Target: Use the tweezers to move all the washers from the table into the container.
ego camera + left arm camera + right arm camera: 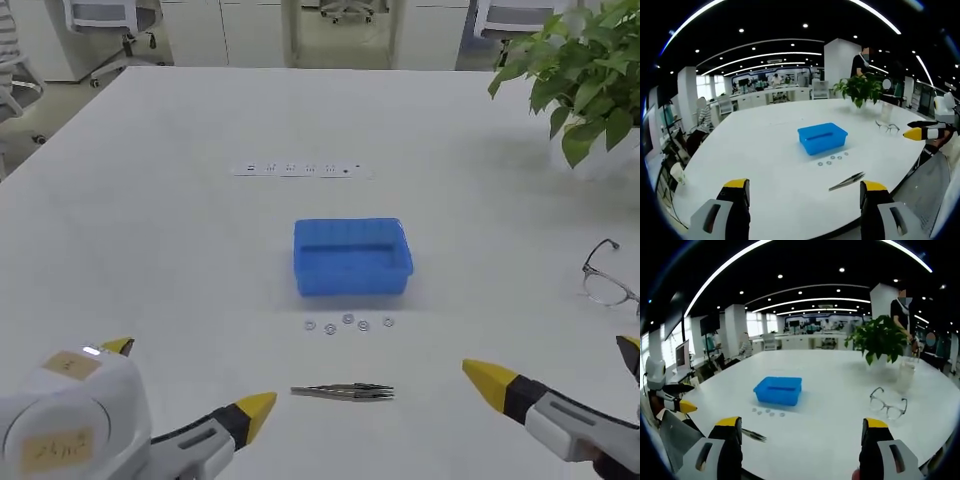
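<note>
Blue container (352, 257), head view, stands beyond five washers (348, 323) and one pair of tweezers (343, 391) lying on the table (200, 250) between the left gripper (187, 378) and right gripper (557, 365); each gripper view shows tweezers untouched ahead of wide-spread, empty jaws.
</note>
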